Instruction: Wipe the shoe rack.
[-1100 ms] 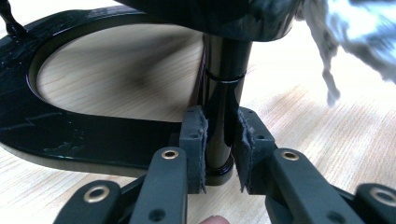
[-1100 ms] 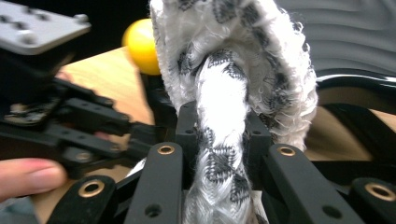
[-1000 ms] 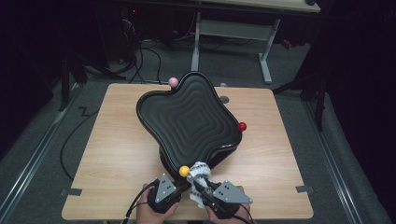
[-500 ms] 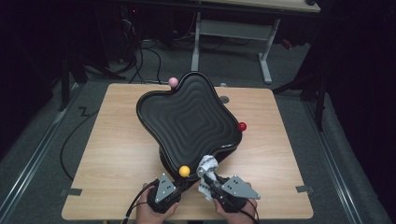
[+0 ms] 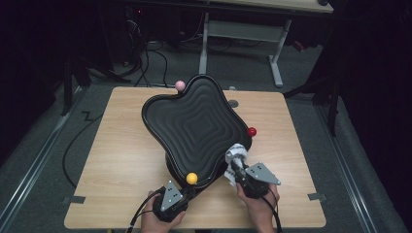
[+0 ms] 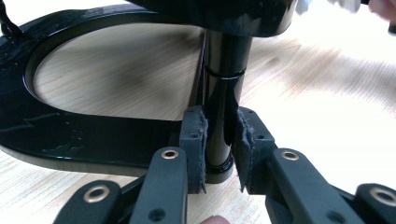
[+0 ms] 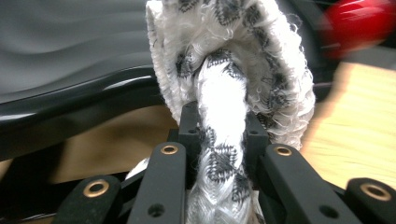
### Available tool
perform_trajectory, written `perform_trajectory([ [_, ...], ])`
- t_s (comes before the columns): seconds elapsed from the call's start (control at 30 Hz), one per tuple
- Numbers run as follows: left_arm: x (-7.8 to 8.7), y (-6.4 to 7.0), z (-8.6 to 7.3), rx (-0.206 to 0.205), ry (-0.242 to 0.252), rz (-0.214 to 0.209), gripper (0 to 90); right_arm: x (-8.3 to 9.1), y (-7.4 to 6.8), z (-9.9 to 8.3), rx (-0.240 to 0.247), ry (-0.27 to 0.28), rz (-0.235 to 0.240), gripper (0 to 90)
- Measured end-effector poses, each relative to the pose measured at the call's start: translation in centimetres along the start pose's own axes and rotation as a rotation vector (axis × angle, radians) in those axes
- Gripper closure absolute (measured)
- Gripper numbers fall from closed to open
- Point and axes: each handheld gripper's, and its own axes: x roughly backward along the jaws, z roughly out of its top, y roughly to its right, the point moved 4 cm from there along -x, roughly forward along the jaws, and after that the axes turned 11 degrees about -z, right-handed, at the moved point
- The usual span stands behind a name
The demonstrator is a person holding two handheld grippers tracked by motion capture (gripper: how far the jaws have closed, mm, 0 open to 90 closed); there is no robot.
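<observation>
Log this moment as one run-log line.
left claw: shut on tray post | right claw: shut on white cloth at black tray rim | step: wiping

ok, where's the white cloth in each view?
High view: cloth right of centre, low, in the right gripper, at the tray rim.
Left gripper view: white blur at the top right corner, likely the cloth.
Right gripper view: centre, between the jaws.
Shared landmark: the black tray.
</observation>
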Motion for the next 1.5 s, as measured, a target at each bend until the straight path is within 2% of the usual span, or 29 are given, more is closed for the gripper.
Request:
perform_trajectory([
  [0.03,0.0,0.0,0.0,0.000,-0.001,-0.001,74.6,0.0,0.6,0.3,-0.001,-0.004,-0.029,76.5],
  [0.1,0.0,0.0,0.0,0.000,-0.003,-0.001,74.6,0.1,1.9,1.2,-0.005,0.001,-0.047,76.5],
  [0.17,0.0,0.0,0.0,0.000,-0.004,-0.001,74.6,-0.1,3.2,2.3,0.002,0.015,-0.044,76.2],
  [0.3,0.0,0.0,0.0,-0.002,-0.007,-0.001,74.6,-1.0,4.6,3.1,0.042,0.028,-0.039,76.2],
  [0.43,0.0,0.0,-0.1,-0.006,-0.010,-0.003,74.6,-2.0,4.9,3.4,0.062,0.044,0.000,76.0],
  [0.5,0.0,-0.1,-0.1,-0.008,-0.010,-0.005,74.6,-2.2,5.2,3.4,0.041,0.043,0.001,75.8],
  [0.6,0.0,-0.1,-0.1,-0.008,-0.011,-0.006,74.6,-2.4,5.1,3.3,-0.008,0.032,0.033,76.0],
  [0.7,0.0,-0.1,-0.1,-0.008,-0.011,-0.007,74.7,-2.1,4.2,3.5,-0.004,0.030,0.085,76.1],
  [0.87,0.0,-0.1,-0.1,-0.009,-0.013,-0.005,74.7,-1.7,1.1,3.4,0.034,0.027,0.177,75.9],
  [1.0,0.0,0.0,-0.1,-0.008,-0.012,-0.002,74.6,-1.3,-0.6,3.5,0.022,0.021,0.216,76.0],
  [1.17,-0.1,0.0,0.0,-0.003,-0.011,-0.001,74.6,0.3,-3.2,3.3,0.028,0.019,0.270,76.3],
  [1.33,-0.4,0.3,0.1,-0.005,-0.009,0.002,74.6,2.1,-5.5,3.2,0.011,0.019,0.320,76.4],
  [1.4,-0.7,0.5,0.1,-0.011,-0.008,-0.002,74.7,2.9,-6.8,3.0,0.021,0.009,0.361,76.5],
  [1.43,-0.7,0.7,0.2,-0.016,-0.011,-0.006,74.6,3.1,-7.3,3.0,0.028,0.006,0.372,76.4],
  [1.47,-0.7,0.7,0.2,-0.021,-0.014,-0.004,74.6,3.3,-7.9,2.9,0.039,0.004,0.361,76.8],
  [1.5,-0.7,0.7,0.2,-0.020,-0.014,-0.006,74.6,3.4,-8.1,2.8,0.049,0.015,0.331,76.7],
])
